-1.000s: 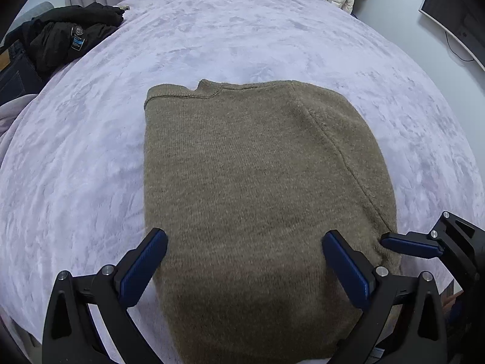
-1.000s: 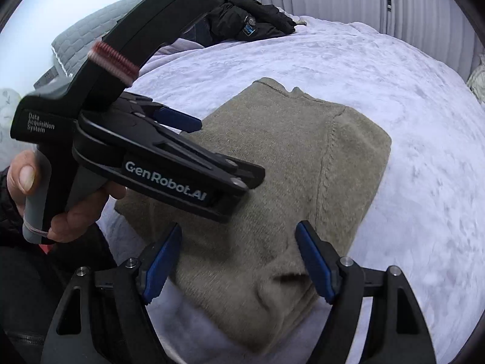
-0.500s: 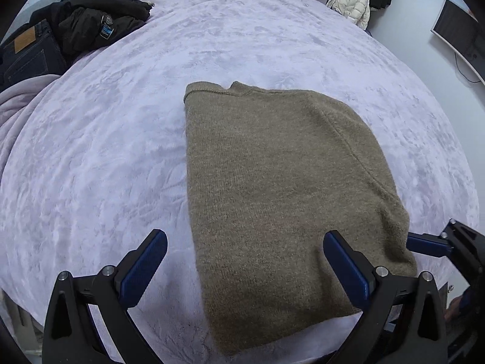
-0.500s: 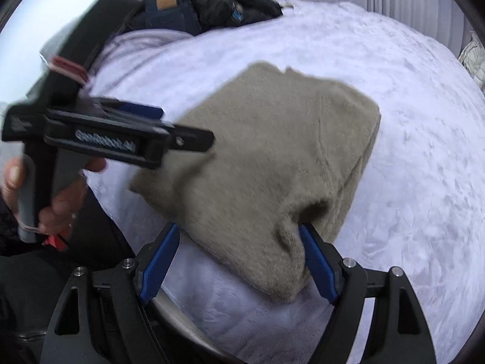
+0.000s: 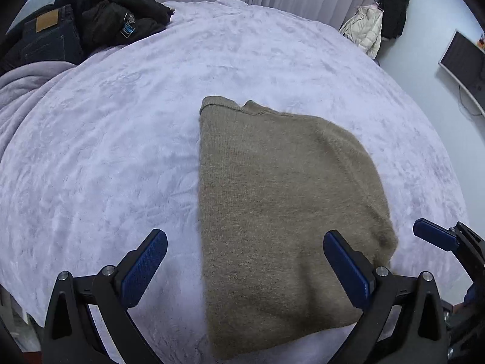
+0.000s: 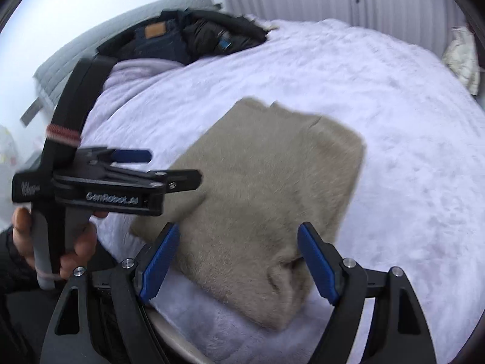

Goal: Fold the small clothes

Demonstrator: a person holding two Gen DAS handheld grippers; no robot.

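One olive-brown knitted sweater (image 5: 282, 200) lies folded into a rough rectangle on the bed (image 5: 100, 157), which is covered by a pale lilac plush blanket. The sweater's collar edge points toward the far side of the bed and its near edge lies close to the bed's near edge. It rests flat, and nothing is gripping it.

Two tools hover over the sweater's near end. The left tool (image 5: 245, 270) has its two blue-padded fingers spread wide apart with nothing between the pads; one finger hangs over bare blanket beside the sweater, the other over the sweater's near corner. The right tool (image 6: 239, 261) also stands with both blue pads well apart, straddling the sweater's near corner from above without pressing on it. In the right wrist view, one hand (image 6: 48, 242) grips the grey handle of the left tool, off to the sweater's left.

Beyond the sweater, at the far left corner of the bed, sits one pile of dark clothes (image 5: 91, 27): a black jacket and a pair of dark jeans with a tan patch. Past the bed from the sweater hang two coats, one cream (image 5: 365, 28) and one black (image 5: 394, 6). One dark screen (image 5: 462, 62) is mounted on the wall to the sweater's right.
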